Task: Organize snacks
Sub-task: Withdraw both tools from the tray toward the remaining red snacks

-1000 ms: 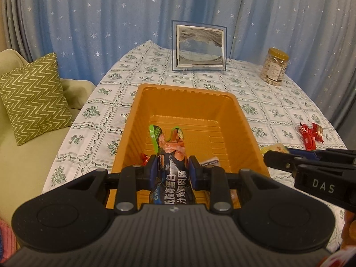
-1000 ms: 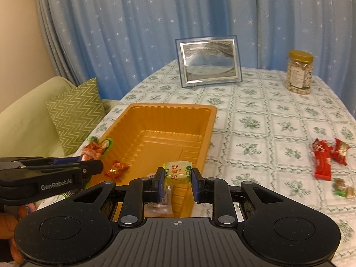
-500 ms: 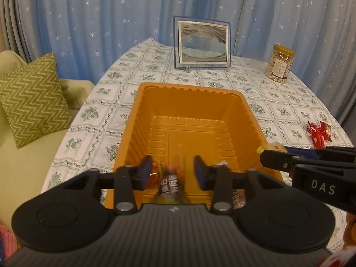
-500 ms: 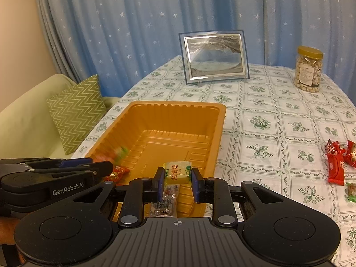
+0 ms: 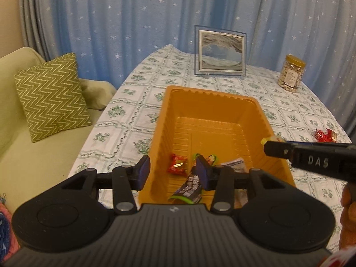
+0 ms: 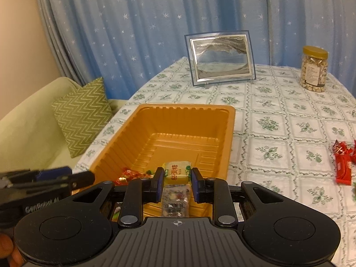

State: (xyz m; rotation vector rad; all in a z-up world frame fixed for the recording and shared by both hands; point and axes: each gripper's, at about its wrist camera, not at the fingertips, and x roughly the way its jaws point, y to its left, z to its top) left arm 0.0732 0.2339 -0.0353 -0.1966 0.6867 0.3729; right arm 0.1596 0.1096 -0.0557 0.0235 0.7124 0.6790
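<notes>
Nearest to me, my left gripper (image 5: pixel 172 172) hangs over the near end of the orange tray (image 5: pixel 258 111), its jaws spread wide with nothing between them. One jaw sits outside the tray's left wall and the other over its floor. Below them a dark sausage packet (image 5: pixel 189 188) lies flat on the tray floor, beside a red wrapped candy (image 5: pixel 178 167) and a white packet (image 5: pixel 234 164).

My right gripper (image 6: pixel 175 183) hovers over the tray's near right corner. Its jaws are drawn in narrow, pinching a pale yellow candy (image 6: pixel 176 174) by its sides, so the printed face shows upward. I judge it is held there because the tray is where the snacks belong, and letting go would drop it among the others.

Further right on the surface (image 6: pixel 278 102), well apart from the tray, red snack packets (image 6: pixel 342 162) lie loose, so I judge the sorting is unfinished.

Further back, a framed sand picture (image 6: pixel 220 59) stands upright, and a clear jar of nuts with a gold lid (image 6: pixel 313 70) sits to its right. Beyond hangs a blue star-printed curtain (image 6: pixel 155 17). Off the surface's left edge is a green sofa with a zigzag cushion (image 5: pixel 52 95).
</notes>
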